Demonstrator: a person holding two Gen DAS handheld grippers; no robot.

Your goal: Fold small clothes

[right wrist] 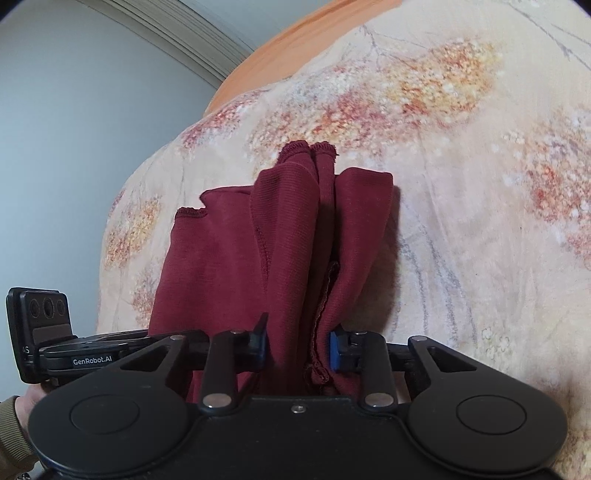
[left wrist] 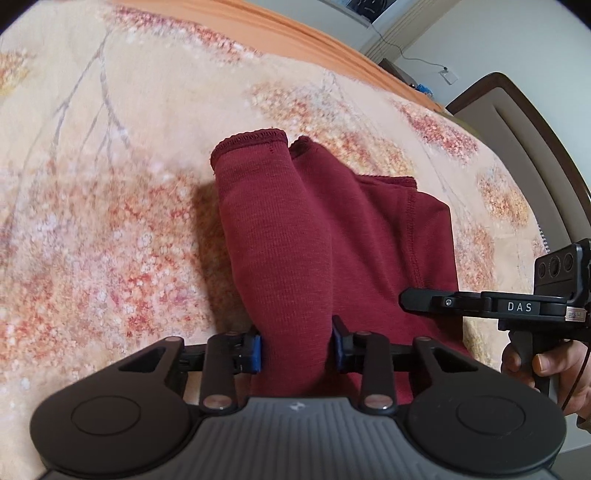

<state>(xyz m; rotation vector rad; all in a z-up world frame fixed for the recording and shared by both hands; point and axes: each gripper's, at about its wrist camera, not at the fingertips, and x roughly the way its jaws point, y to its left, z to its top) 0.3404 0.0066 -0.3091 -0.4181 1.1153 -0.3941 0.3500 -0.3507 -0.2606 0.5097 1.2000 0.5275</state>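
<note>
A dark red knit garment (left wrist: 332, 236) hangs from both grippers above a floral bedspread (left wrist: 110, 221). My left gripper (left wrist: 297, 347) is shut on a bunched fold of the garment between its blue pads. The garment's hemmed ends point away from me. In the right wrist view my right gripper (right wrist: 297, 347) is shut on another bunched fold of the same garment (right wrist: 295, 240). The right gripper also shows in the left wrist view (left wrist: 406, 299) at the garment's right side, and the left gripper shows at the left of the right wrist view (right wrist: 110, 343).
The beige bedspread with red and orange blossoms (right wrist: 480, 184) covers the bed under the garment. An orange sheet (left wrist: 295, 29) edges its far side. A padded headboard (left wrist: 517, 147) stands at right, with a wall (right wrist: 74, 147) beyond the bed.
</note>
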